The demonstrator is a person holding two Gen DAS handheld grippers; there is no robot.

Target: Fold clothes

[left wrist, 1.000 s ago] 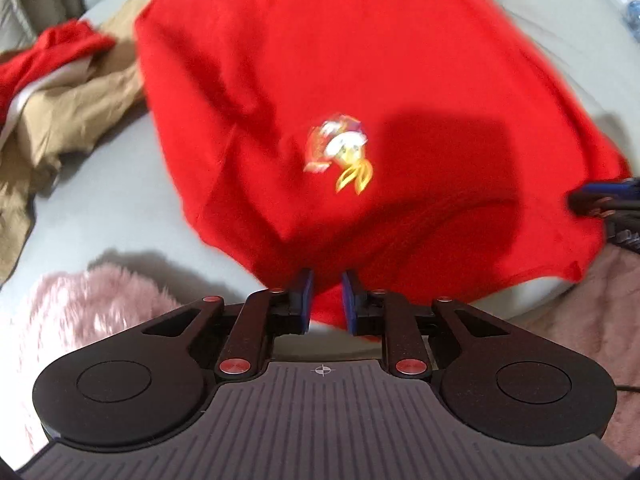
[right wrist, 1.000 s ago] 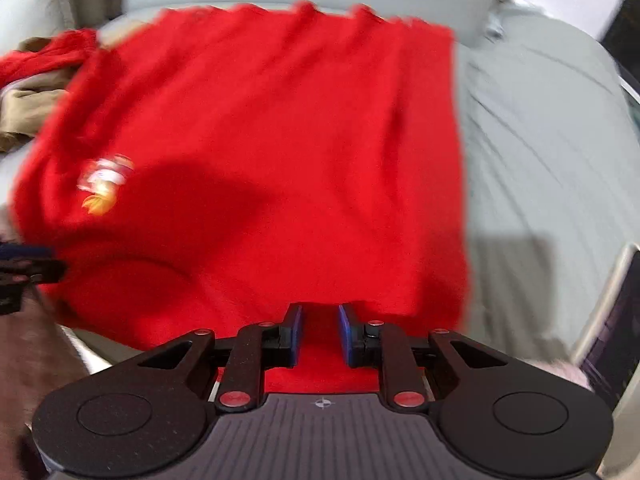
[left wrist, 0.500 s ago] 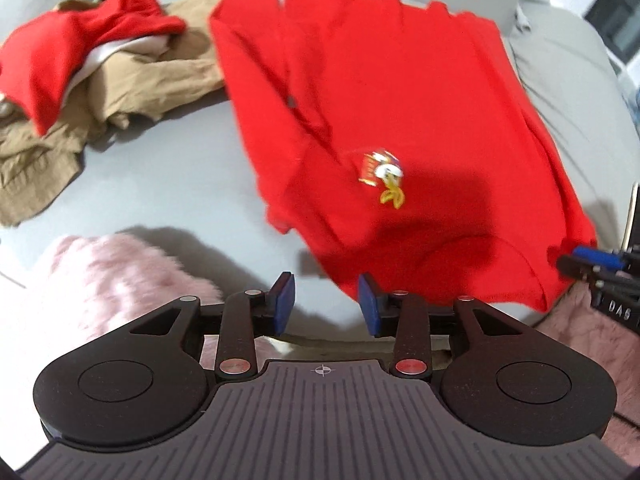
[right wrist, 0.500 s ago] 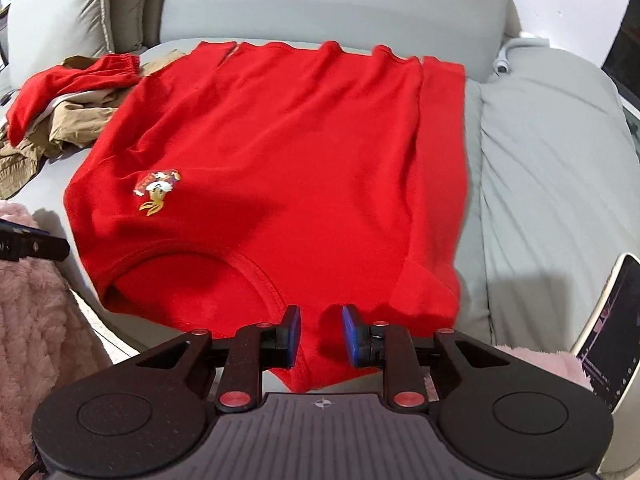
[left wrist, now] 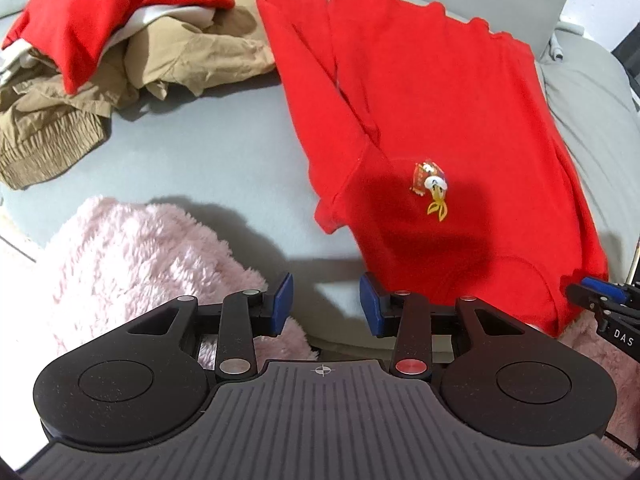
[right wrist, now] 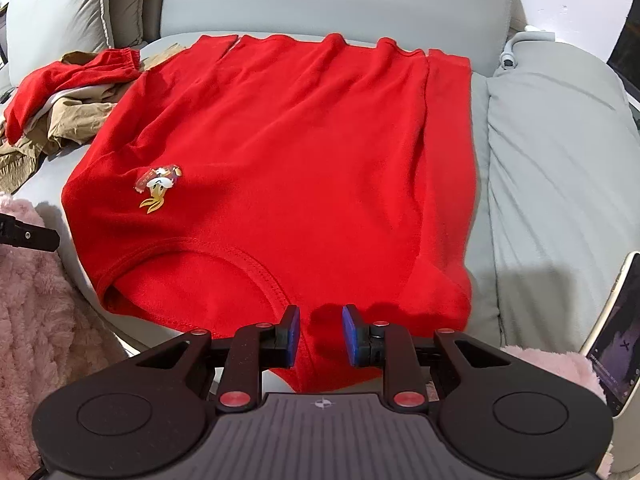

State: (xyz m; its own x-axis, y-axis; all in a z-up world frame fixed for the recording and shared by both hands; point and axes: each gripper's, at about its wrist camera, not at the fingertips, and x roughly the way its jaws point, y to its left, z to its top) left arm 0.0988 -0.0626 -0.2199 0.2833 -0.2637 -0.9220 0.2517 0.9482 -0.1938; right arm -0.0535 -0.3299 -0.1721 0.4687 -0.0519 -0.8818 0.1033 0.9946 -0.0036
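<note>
A red sweatshirt (left wrist: 440, 100) (right wrist: 300, 160) with a small duck emblem (right wrist: 158, 184) lies spread on the grey sofa seat (left wrist: 224, 152). Its collar (right wrist: 224, 256) is nearest me and both sleeves are laid along the body. My left gripper (left wrist: 324, 304) stands open over the seat's front edge, left of the shirt's shoulder, with nothing between its fingers. My right gripper (right wrist: 322, 332) is open with a narrow gap just above the shirt's near edge, beside the collar. Its pads are not pressing the cloth. That near edge droops over the seat front.
A heap of tan and red clothes (left wrist: 120, 40) (right wrist: 68, 92) lies at the far left of the seat. Pink fluffy fabric (left wrist: 120, 260) (right wrist: 32, 320) sits at the front left. A phone (right wrist: 616, 340) leans at the right edge, beside a grey cushion (right wrist: 560, 160).
My left gripper has slid left off the shirt's edge and its jaws have spread wider. The right gripper's jaws have parted a little, and the shirt now lies flat and still.
</note>
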